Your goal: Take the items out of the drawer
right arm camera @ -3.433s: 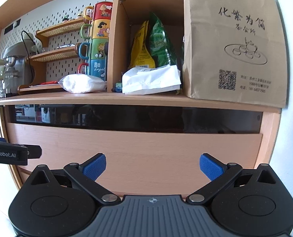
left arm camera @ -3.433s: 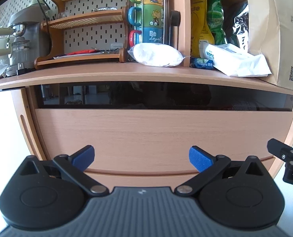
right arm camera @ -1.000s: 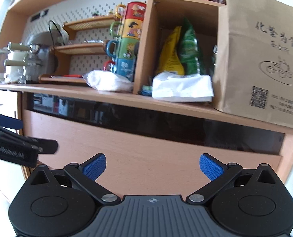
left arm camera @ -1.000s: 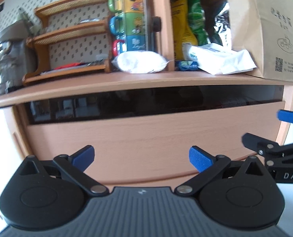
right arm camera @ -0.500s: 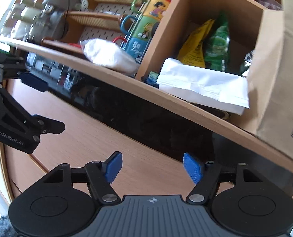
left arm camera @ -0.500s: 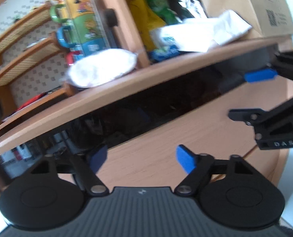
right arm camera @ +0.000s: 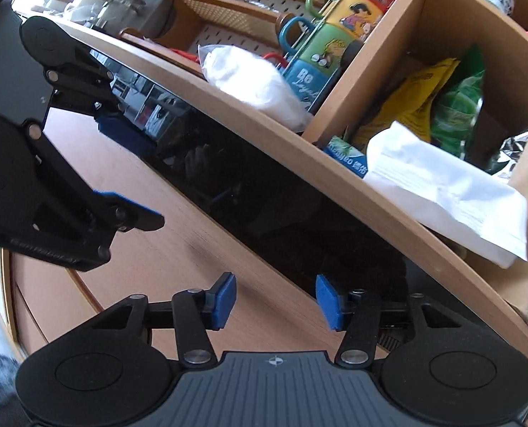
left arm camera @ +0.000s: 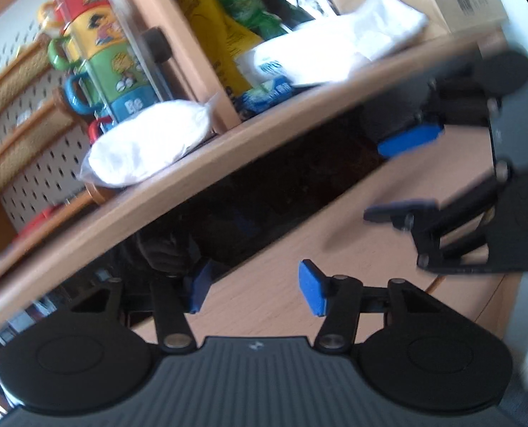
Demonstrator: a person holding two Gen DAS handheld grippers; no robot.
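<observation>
while both sit part-open and empty, the left gripper (left arm camera: 253, 290) and right gripper (right arm camera: 274, 300) straddle the drawer front (right arm camera: 199, 249)'s top edge. shallow bites could slip off when pulling.

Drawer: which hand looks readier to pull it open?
Right, narrowly. The right gripper is open, with the top edge of the drawer front running between its pads. The left gripper is open too, but the edge sits against one pad, and that view is blurred.

The drawer front (right arm camera: 178, 235) is smooth, matt pale wood, like the shelf edge (right arm camera: 299, 142) above it. The dark gap between them looks glossy. The stacked mugs (right arm camera: 338, 32) are shiny ceramic; the white bag (right arm camera: 449, 195) is crinkled paper.
</observation>
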